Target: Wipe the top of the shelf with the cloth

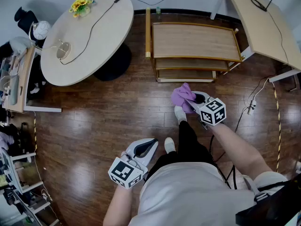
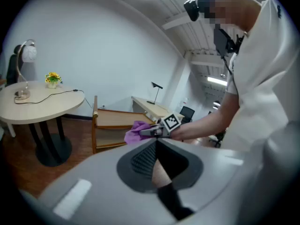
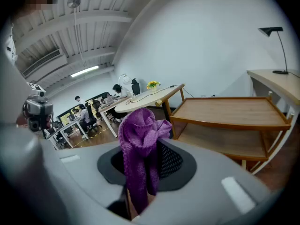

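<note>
The wooden shelf (image 1: 195,41) stands by the far wall with a bare top board, and it also shows in the right gripper view (image 3: 229,110) and the left gripper view (image 2: 112,118). My right gripper (image 1: 190,100) hovers over the floor just in front of it, shut on a bunched purple cloth (image 1: 181,95). The cloth (image 3: 139,144) hangs up and out from between the jaws. My left gripper (image 1: 151,144) stays low by the person's waist, shut and holding nothing. Its view looks across at the cloth (image 2: 136,130).
A round table (image 1: 87,36) with a cable, a small dish and yellow flowers (image 1: 81,4) stands left of the shelf. A light desk (image 1: 263,22) with a lamp is at the right. A power strip (image 1: 251,106) and cables lie on the floor at the right.
</note>
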`<state>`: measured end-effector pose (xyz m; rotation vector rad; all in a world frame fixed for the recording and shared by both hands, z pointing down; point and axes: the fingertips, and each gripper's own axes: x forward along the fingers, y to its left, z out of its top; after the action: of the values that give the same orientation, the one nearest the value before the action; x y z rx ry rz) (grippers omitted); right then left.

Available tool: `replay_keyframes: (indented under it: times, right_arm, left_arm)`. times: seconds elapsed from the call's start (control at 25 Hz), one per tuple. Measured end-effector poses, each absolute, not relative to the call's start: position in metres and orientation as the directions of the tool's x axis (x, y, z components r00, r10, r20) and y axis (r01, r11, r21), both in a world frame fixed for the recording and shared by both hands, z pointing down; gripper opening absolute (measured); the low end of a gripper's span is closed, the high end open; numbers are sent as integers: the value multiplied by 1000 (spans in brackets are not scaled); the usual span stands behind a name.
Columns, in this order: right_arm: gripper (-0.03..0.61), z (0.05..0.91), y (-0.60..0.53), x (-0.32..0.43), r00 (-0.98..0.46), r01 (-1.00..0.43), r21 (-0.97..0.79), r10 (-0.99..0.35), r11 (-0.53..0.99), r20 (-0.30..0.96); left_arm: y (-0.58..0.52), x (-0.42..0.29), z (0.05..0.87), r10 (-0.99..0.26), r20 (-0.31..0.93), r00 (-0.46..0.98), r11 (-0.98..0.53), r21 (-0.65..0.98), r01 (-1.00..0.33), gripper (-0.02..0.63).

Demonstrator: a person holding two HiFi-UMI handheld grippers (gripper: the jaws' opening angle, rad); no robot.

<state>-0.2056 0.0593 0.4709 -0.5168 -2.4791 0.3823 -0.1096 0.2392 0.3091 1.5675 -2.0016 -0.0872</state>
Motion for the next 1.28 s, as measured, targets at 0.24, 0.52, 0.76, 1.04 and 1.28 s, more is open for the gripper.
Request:
replay_keyframes:
  times: [0.24,0.52,0.76,1.04,1.28]
  right_arm:
    - [95,551,35,-299,-761,239,-394,423,887,492]
    - [95,646,38,-398,-739,244,-395,433,886,515]
    - [95,714,44,-446,-725,235,-419,445,877,526]
    - [95,770,-12,-447,-737,148,-407,375,901,562]
    - [95,782,-99,-409,-749,44,-351,264,935,608]
  left_arm:
    - [197,-143,339,-898,413,-149,337,433,-836,17]
    - [151,-172,385,-893,441,-93,319,474,-821,17]
    - [125,-180,413,-885,465,-9,288,532,-796,17]
    - [88,-193,450,-869,478,128,200,576,-793,17]
    - [48,-195,457,-864,441,242,88,606,-790,17]
